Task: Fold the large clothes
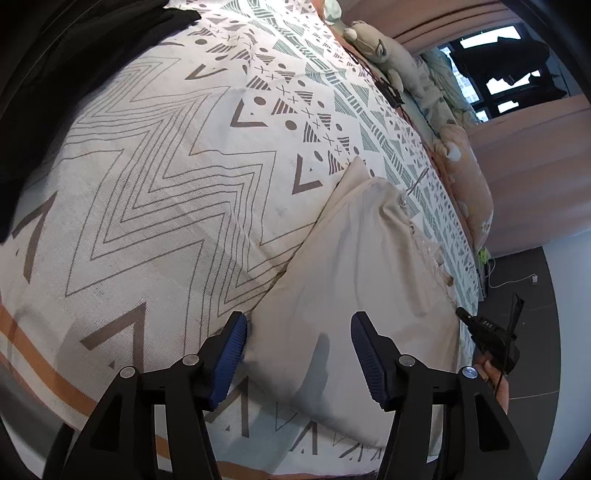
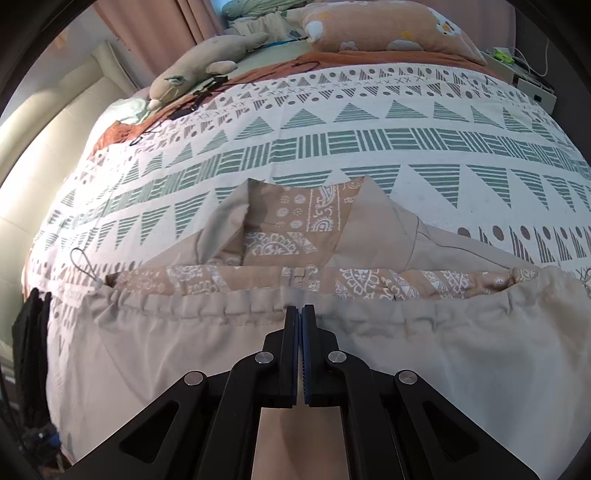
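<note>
1. Open patterned duvet (image 1: 155, 177) left of beige jacket (image 1: 362, 277): broad, flat, unobstructed.
2. Black garment (image 1: 55, 74) heaped along far left edge.
3. Headboard end crowded: plush toy (image 2: 199, 70), floral pillow (image 2: 384, 33), black cables (image 2: 192, 99).
4. Drawstring loop (image 2: 86, 264) lying loose beside jacket hem.

The left wrist view looks steeply down along its fingers (image 1: 236, 343), close over the bed (image 1: 155, 155), facing along it toward the window (image 1: 506, 70). The right wrist view tilts down too, nearer the beige garment (image 2: 184, 343), facing the pillow (image 2: 373, 29). Both show that garment (image 1: 362, 266), bedspread and plush toy (image 2: 199, 66).
</note>
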`<state>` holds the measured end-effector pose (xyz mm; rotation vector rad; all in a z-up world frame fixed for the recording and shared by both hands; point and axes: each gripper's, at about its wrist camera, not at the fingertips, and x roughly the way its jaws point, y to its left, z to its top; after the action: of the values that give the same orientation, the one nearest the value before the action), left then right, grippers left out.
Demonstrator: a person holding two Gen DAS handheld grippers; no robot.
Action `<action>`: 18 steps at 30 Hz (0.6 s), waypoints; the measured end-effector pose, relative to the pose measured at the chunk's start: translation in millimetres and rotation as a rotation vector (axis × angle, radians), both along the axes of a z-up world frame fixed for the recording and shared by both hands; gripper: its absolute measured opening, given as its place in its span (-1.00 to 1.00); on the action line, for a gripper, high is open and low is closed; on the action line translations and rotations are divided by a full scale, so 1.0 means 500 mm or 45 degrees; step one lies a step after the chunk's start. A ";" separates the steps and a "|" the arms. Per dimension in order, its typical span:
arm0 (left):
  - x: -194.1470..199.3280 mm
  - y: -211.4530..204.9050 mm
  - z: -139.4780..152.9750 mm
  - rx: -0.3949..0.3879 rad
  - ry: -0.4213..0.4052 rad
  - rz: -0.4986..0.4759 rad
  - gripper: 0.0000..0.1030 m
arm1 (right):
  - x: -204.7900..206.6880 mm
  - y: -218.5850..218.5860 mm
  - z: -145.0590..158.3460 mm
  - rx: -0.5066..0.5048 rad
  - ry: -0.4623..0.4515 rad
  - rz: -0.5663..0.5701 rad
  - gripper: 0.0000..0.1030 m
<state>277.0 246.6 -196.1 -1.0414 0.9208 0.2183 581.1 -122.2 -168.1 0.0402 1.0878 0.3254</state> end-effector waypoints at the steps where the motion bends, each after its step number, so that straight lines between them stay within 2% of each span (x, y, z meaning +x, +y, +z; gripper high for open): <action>1: -0.005 -0.001 -0.005 -0.013 0.012 0.005 0.16 | 0.007 0.002 -0.011 -0.004 0.014 -0.008 -0.97; 9: -0.006 -0.027 -0.055 -0.128 0.064 -0.004 0.16 | 0.027 0.012 -0.089 -0.033 0.095 -0.018 -0.97; 18: 0.054 -0.023 -0.063 -0.187 0.026 0.018 0.16 | 0.035 0.008 -0.102 -0.015 0.140 -0.050 -0.98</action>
<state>303.9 235.3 -227.4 -1.1830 0.9595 0.1753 598.8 -118.5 -218.9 0.0694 1.1961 0.2834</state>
